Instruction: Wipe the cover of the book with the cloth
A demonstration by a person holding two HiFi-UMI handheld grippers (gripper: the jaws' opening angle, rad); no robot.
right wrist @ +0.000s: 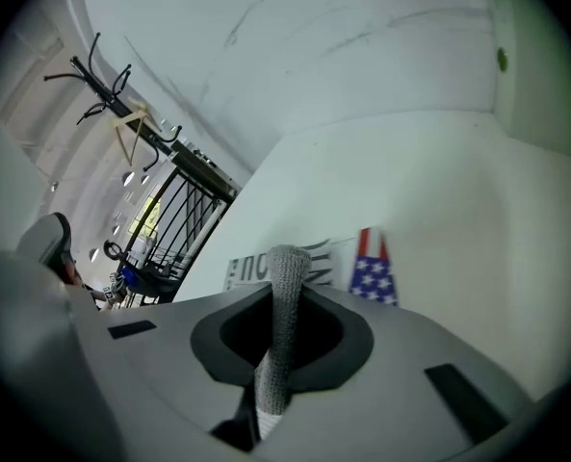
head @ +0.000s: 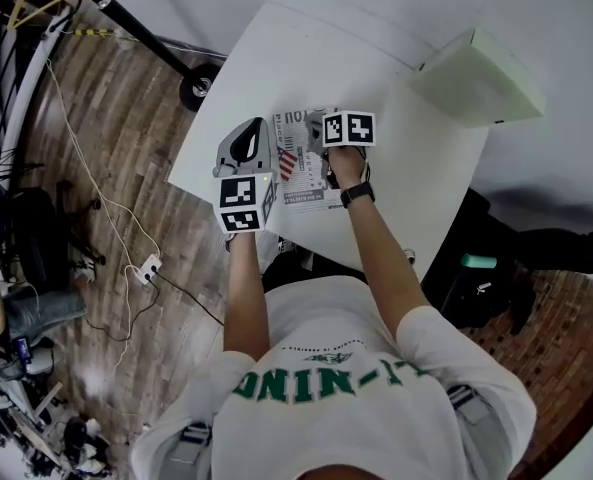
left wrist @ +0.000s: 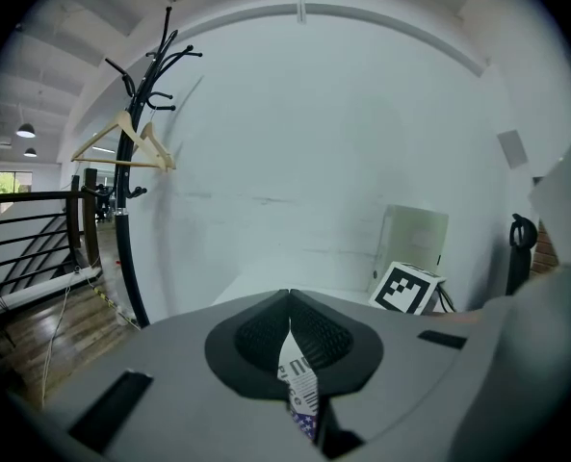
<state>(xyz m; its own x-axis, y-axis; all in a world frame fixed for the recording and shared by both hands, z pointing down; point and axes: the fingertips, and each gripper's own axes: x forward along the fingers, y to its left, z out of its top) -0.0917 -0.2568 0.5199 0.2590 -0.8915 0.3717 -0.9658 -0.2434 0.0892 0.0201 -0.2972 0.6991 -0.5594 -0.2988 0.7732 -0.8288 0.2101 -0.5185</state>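
left gripper [left wrist: 290, 306] pinches book [left wrist: 300, 385] edge | cover looks thin, floppy | right gripper [right wrist: 287, 292] clamps cloth [right wrist: 277, 354] | soft, light, best held bunched

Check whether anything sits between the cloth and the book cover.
Nothing visible does. The right hand-held gripper holds the cloth right at the book; the left hand-held gripper only pinches its edge.

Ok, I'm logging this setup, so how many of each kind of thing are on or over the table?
Book: 1
Cloth: 1
Grippers, left gripper and right gripper: 2
Pale box: 1
Total: 5
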